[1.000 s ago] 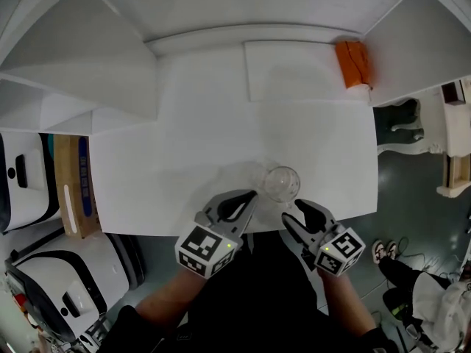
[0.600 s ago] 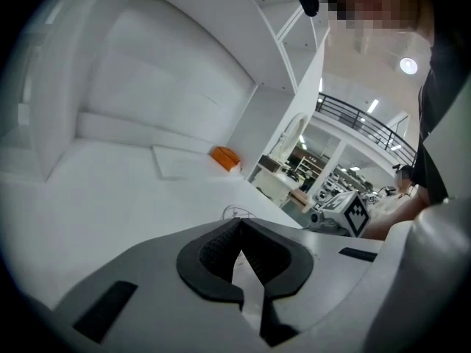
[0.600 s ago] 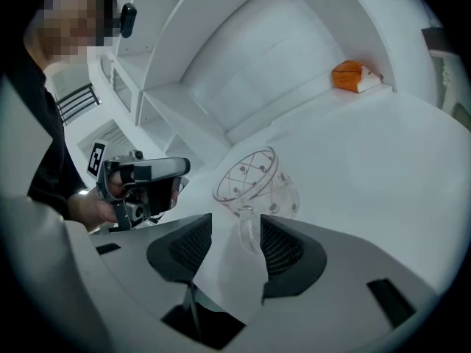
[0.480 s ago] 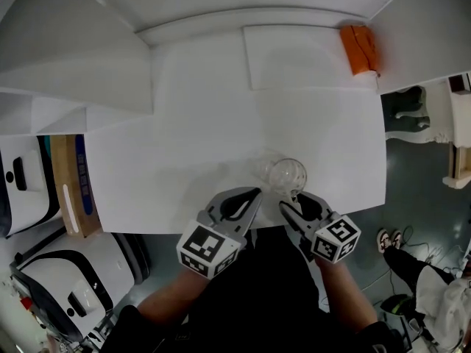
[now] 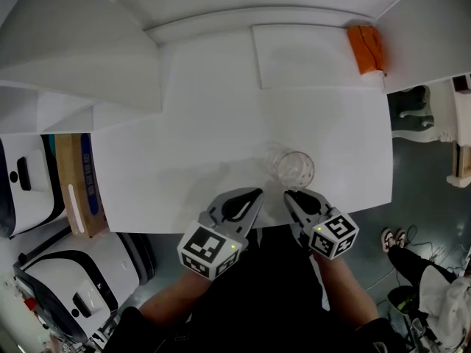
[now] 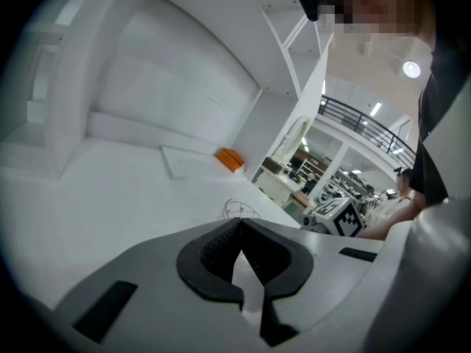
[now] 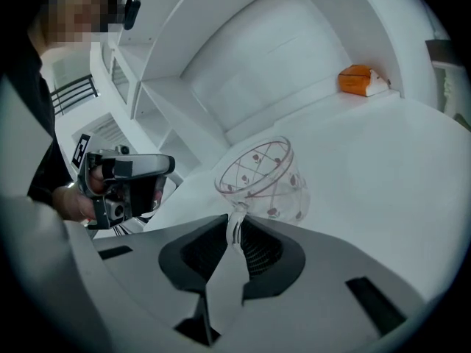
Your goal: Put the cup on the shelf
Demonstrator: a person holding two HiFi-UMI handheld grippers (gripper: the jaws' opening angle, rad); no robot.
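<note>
Right gripper [image 5: 291,195] jaws closing on cup [image 5: 295,168] handle; left gripper [image 5: 255,194] jaws together; orange block [image 5: 367,48] far behind.

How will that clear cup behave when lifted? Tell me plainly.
The cup looks like thin clear glass: probably stiff, light, breakable. The fingers of the right gripper are closing on only a thin part at its side, seemingly the handle, so it may tilt or slip.
</note>
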